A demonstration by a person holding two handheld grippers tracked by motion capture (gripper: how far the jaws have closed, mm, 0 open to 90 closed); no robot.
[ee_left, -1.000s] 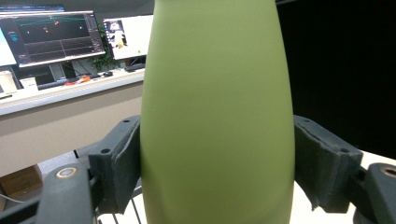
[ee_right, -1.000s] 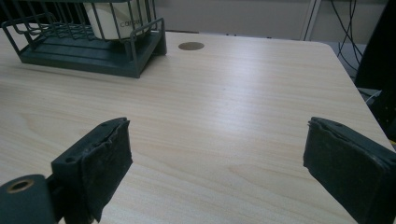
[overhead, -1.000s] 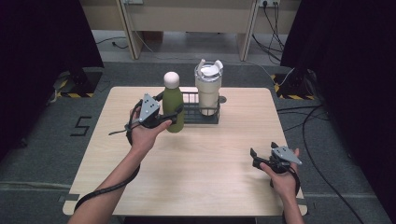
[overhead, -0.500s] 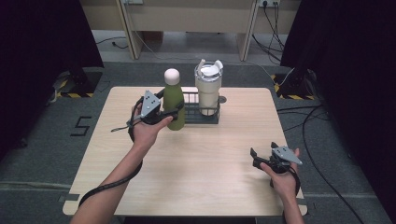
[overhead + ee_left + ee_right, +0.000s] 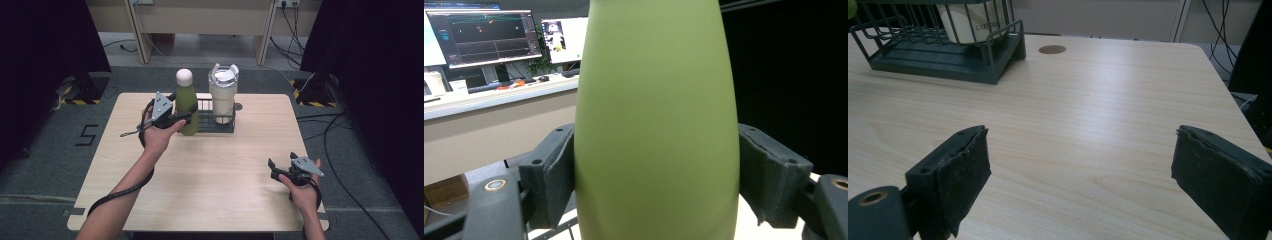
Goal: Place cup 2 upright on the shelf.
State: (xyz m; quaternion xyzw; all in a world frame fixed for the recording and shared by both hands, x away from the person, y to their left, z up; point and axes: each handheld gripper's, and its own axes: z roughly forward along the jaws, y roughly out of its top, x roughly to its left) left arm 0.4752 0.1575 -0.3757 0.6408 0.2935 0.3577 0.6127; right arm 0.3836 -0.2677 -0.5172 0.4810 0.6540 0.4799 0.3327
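Observation:
An olive-green bottle with a pale cap stands upright at the left end of a dark wire rack. My left gripper is shut on the bottle's body; in the left gripper view both pads press the green bottle. A cream tumbler with a white lid sits inside the rack. My right gripper rests open near the table's front right, with bare wood between its pads. Whether the bottle's base touches the table is hidden.
The wooden table has free room across its middle and front. In the right gripper view the rack and tumbler lie far ahead on the left, next to a small round grommet. Cables trail on the floor to the right.
The left gripper and the green bottle have shifted slightly up and away in the high view, closer to the rack's left end. The right gripper has stayed put.

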